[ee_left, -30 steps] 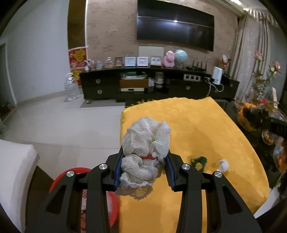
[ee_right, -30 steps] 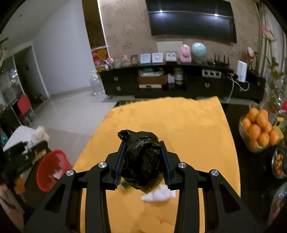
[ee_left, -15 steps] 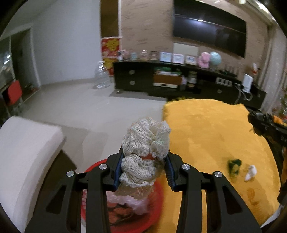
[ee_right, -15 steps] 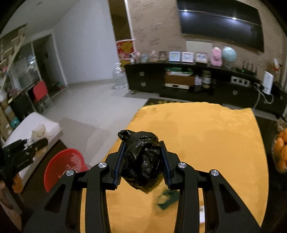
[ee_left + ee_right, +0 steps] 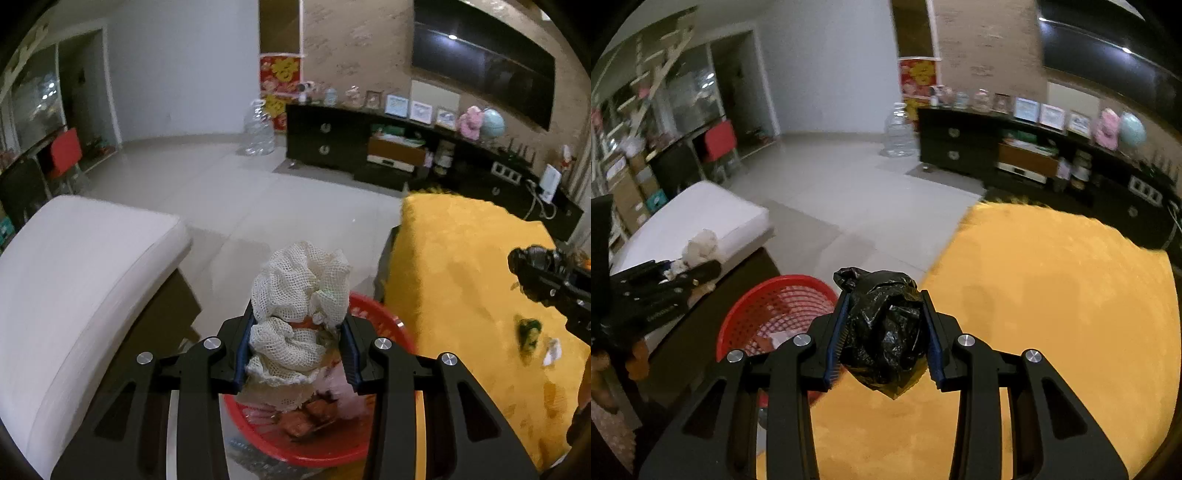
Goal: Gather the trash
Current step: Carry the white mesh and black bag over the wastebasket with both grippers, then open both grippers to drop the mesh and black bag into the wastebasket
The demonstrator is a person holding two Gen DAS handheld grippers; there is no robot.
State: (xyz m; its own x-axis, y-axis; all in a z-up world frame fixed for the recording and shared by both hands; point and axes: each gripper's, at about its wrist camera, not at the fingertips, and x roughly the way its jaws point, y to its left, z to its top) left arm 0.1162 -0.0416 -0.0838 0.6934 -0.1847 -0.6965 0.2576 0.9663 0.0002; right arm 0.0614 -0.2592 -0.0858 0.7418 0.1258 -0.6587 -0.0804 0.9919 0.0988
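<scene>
The left gripper (image 5: 297, 345) is gripping a mesh wad (image 5: 301, 295) over the red basket (image 5: 384, 332). The right gripper (image 5: 884, 341), clenching a black bag (image 5: 884, 328), is sitting right of it: early release risks missing onto the tabletop (image 5: 1052, 295).

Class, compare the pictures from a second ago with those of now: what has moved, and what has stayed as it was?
Both grippers swung left off the yellow cloth toward the red basket; the left gripper now hangs over it. Unchanged: it grips the white mesh wad, the right gripper the black bag.

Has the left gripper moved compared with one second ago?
Yes. The left gripper, formerly over the yellow table, is now over the red basket.
</scene>
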